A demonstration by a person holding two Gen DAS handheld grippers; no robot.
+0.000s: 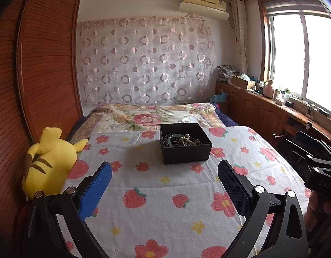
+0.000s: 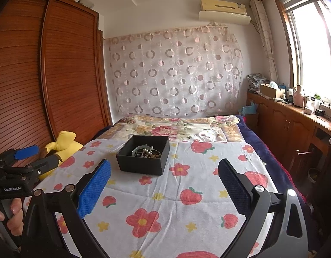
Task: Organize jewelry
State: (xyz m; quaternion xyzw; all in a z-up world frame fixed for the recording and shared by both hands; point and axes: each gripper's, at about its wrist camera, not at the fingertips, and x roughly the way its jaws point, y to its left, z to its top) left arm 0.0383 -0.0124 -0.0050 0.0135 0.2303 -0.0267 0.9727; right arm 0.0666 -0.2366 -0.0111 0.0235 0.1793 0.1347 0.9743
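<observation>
Black box on bed w/ jewelry heaped inside; left tool & right tool wide, empty, short of it.

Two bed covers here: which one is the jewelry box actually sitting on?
The black jewelry box sits on the white strawberry-and-flower cover nearest the grippers, close to its far edge. The rose-patterned quilt lies beyond the box, toward the curtained wall.

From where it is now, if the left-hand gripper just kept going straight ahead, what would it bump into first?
Most likely the black box of jewelry on the strawberry blanket. The open left gripper points slightly left of it, so it might only clip a corner; depth is unclear.
</observation>
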